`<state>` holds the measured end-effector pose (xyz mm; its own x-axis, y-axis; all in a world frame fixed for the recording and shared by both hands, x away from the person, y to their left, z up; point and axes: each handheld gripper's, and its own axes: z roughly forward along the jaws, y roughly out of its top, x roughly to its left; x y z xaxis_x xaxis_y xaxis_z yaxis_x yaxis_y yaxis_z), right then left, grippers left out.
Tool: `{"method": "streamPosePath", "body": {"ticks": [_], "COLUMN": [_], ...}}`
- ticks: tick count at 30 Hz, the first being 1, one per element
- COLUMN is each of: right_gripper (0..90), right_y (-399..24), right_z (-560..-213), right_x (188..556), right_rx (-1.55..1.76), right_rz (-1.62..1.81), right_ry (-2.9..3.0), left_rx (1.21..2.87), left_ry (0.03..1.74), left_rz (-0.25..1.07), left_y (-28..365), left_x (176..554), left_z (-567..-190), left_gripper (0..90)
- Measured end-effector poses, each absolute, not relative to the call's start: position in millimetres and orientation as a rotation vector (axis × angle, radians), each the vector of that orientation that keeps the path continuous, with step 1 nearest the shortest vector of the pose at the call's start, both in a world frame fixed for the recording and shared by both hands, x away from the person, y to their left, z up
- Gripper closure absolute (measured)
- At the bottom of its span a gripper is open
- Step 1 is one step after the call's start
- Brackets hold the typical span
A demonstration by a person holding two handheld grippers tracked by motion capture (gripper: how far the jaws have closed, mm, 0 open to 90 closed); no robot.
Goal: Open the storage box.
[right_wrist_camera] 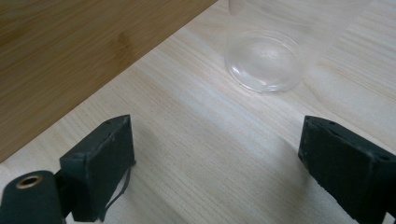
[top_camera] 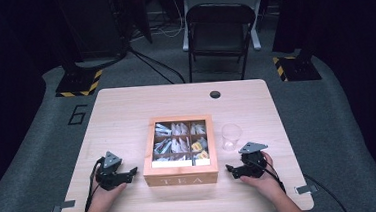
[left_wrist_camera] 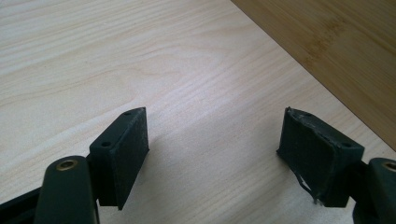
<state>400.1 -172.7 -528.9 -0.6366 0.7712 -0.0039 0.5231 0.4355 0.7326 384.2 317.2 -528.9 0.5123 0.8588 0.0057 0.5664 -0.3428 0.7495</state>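
High view. Wooden tea box (top_camera: pixel 181 174) sits mid-table (top_camera: pixel 126 105), lid off or open, front wall toward me with "TEA" lettered on it. Inside, a grid of compartments, three across, holding paper-wrapped tea bags (top_camera: pixel 178 129), mostly pale blue-grey, one yellow packet (top_camera: pixel 199 146) in the right column. The box looks near square; no clear long axis, its sides running parallel to the table edges. A clear plastic cup (top_camera: pixel 231 136) stands upright just beside the box's right wall, mouth up. My left gripper (top_camera: pixel 132 171) rests on the table left of the box, jaws pointing at its left wall, close but apart. My right gripper (top_camera: pixel 229 169) lies right of the box, just in front of the cup, jaws pointing toward the box.

Left gripper view. My left gripper (left_wrist_camera: pixel 212 135): jaws spread wide, bare tabletop between them, nothing gripped. Box side (left_wrist_camera: pixel 336 51) crosses the upper right corner, darker bamboo grain.

Right gripper view. My right gripper (right_wrist_camera: pixel 215 149): jaws released, wide apart, nothing between the pads. Cup (right_wrist_camera: pixel 264 58) ahead, its round base on the table, clear of both jaws. Box wall (right_wrist_camera: pixel 70 51) fills the upper left.
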Motion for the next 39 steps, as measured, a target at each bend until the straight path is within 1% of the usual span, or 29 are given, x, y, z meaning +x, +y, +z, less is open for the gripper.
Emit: {"method": "streamPosePath", "body": {"ticks": [17, 18, 21, 26, 30, 33, 35, 39], "right_gripper": [9.8, 10.0, 14.3, 15.1, 20.7, 26.6, 31.7, 36.2], "right_y": [-173.5, -173.5, -174.0, -174.2, -175.6, -176.6, -177.0, -177.5], "right_z": [-529.3, -529.3, -528.8, -528.7, -528.2, -527.4, -526.7, -522.6], "right_x": [398.4, 398.4, 397.4, 397.3, 396.1, 395.6, 395.1, 393.6], "right_rx": [1.084, 1.084, 1.081, 1.079, 1.082, 1.088, 1.098, 1.125], "right_rz": [1.040, 1.040, 1.051, 1.052, 1.058, 1.065, 1.071, 1.071], "right_ry": [2.367, 2.367, 2.359, 2.360, 2.354, 2.348, 2.338, 2.354], "left_rx": [2.039, 2.040, 2.040, 2.042, 2.038, 2.016, 2.012, 2.009], "left_ry": [1.164, 1.164, 1.164, 1.160, 1.165, 1.182, 1.191, 1.187], "left_rz": [0.534, 0.534, 0.533, 0.533, 0.532, 0.542, 0.536, 0.524], "left_y": [316.7, 316.7, 316.7, 316.9, 317.1, 318.5, 318.8, 317.8], "left_x": [384.3, 384.2, 384.1, 384.1, 383.7, 383.0, 382.6, 380.6], "left_z": [-529.2, -529.2, -529.2, -529.1, -528.9, -528.6, -528.1, -525.4], "left_gripper": [23.8, 23.8, 23.9, 24.1, 25.1, 32.0, 33.5, 36.0]}}
